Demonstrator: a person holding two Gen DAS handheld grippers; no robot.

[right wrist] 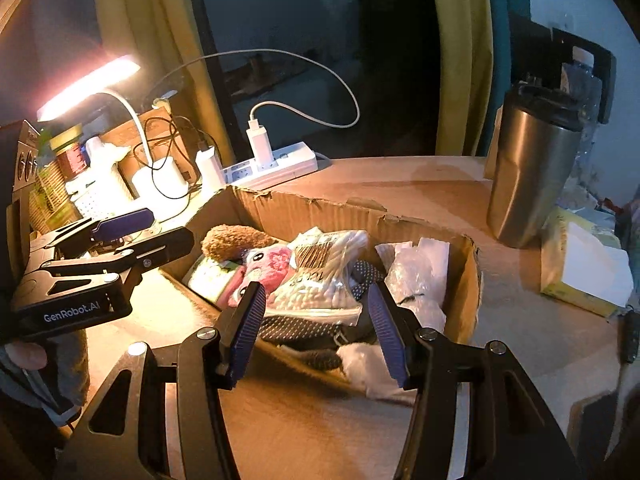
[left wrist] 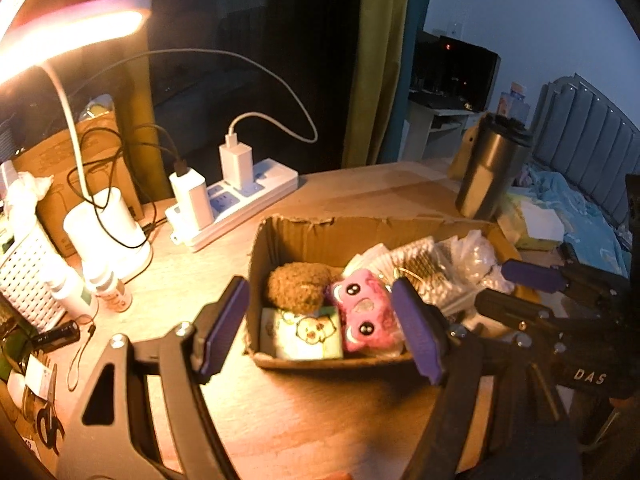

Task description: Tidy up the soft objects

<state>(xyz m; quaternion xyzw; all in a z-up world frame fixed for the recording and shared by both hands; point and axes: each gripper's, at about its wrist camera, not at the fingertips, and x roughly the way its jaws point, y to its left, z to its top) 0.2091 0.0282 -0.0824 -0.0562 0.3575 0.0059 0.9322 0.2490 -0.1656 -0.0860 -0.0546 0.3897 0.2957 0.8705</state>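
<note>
A torn cardboard box (left wrist: 304,226) (right wrist: 320,208) stands on the wooden desk. It holds a brown plush (left wrist: 296,286) (right wrist: 236,238), a pink plush with big eyes (left wrist: 360,314) (right wrist: 268,264), a cartoon tissue pack (left wrist: 304,334), a white barcoded bag (right wrist: 324,272), dark dotted cloth (right wrist: 304,326) and crinkled plastic bags (left wrist: 460,264) (right wrist: 416,272). My left gripper (left wrist: 320,328) (right wrist: 160,232) hovers open over the box's near left corner with nothing between its purple pads. Over the box's near right part, my right gripper (right wrist: 316,330) (left wrist: 504,292) is also open and empty.
Behind the box lie a white power strip (left wrist: 240,200) (right wrist: 272,168) with chargers and cables. A lit desk lamp (left wrist: 68,36), a white basket (left wrist: 28,276) and spray bottles (left wrist: 112,288) crowd the left. A steel tumbler (right wrist: 532,176) and tissue box (right wrist: 584,268) stand right.
</note>
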